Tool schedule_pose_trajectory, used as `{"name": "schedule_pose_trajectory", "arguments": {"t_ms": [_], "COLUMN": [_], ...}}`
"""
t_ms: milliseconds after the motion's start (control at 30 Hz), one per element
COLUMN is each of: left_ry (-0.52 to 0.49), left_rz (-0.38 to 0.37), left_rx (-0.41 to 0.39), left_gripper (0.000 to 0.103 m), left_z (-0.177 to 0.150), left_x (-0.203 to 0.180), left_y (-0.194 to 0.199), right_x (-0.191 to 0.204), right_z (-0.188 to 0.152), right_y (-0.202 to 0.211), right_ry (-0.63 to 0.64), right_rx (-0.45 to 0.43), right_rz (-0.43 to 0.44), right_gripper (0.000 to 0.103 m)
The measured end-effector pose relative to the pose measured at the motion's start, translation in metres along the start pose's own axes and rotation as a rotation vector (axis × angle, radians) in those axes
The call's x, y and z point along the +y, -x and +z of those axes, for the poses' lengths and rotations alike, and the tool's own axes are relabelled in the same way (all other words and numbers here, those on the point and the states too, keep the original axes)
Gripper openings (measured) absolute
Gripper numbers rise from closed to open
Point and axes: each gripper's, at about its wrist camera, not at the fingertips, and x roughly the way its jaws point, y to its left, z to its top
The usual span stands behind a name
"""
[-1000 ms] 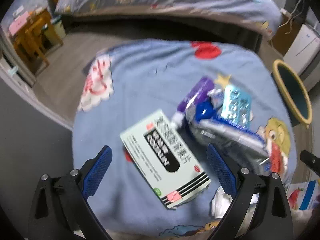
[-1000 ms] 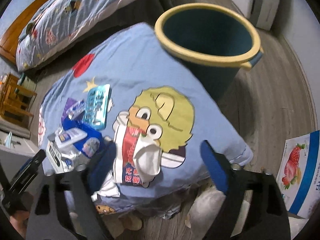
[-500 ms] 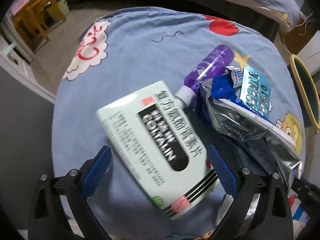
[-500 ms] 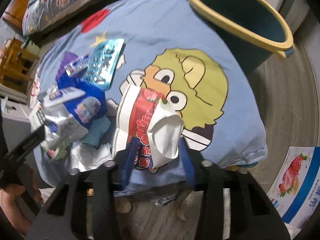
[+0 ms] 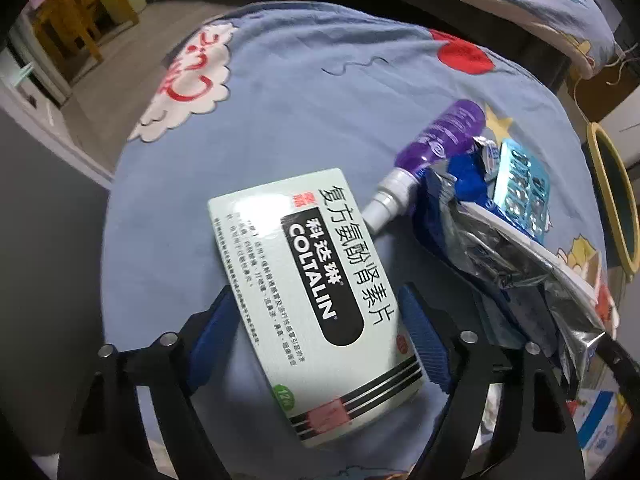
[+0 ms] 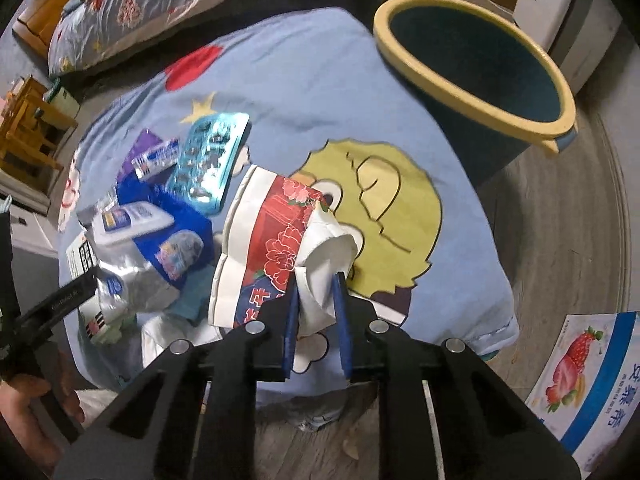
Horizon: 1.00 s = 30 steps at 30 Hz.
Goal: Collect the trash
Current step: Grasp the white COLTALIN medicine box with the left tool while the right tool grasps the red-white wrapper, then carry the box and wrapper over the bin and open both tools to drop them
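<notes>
Closing on both sides. Left gripper [image 5: 316,336] points down at the pale green medicine box [image 5: 316,292] marked COLTALIN, lying flat on the blue cartoon sheet [image 5: 304,92]; blue pads straddle the box's lower half, jaws narrowing, right pad looks just off the box edge, left pad partly hidden behind it, so contact not confirmed, not clamped yet. Purple bottle [image 5: 436,140] with white cap lies just beyond the box's far corner, beside a crumpled silver-blue foil bag [image 5: 508,256] and a teal blister pack [image 5: 520,188] resting on that bag.

Right gripper [image 6: 316,304] has its jaws nearly together, still narrowing, pinching the white crumpled end of a red-and-white floral wrapper [image 6: 276,236] over the yellow-haired cartoon print. Same foil bag and blister pack sit left of the wrapper. Blue bin with yellow rim [image 6: 472,92] stands on the floor right against the sheet's far corner. Strawberry carton [image 6: 584,376] on the floor at lower right. A hand [image 6: 24,412] shows at the lower-left edge.
</notes>
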Motion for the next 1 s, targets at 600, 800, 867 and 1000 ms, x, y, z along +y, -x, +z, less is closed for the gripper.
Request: {"name": "schedule_pose_trajectory", "arguments": {"t_ms": [600,800,867,1000], "left_ry": [-0.131,-0.215,-0.224,-0.269], "left_rz": [0.090,-0.042,-0.077,-0.102], "left_rx": [-0.367,-0.449,-0.468,-0.489], "left_gripper": [0.075,0.075,0.075,0.075], "left_z": [0.026,0.036,0.042,0.055], "left_x": [-0.020,-0.042,-0.051,-0.074], "left_y": [0.092,0.137,0.147,0.155], "right_x": [-0.004,-0.018,-0.027,-0.058], "right_z": [0.044,0.076,0.087,0.107], "right_y": [0.064,0.104,0.112,0.125], "right_ry": [0.001,0.033,0.042,0.024], "right_rx": [-0.206,-0.316,-0.343,-0.381], "right_rz": [0.030,0.033,0.018,0.013], "right_gripper": [0.016,0.016,0.016,0.016]}}
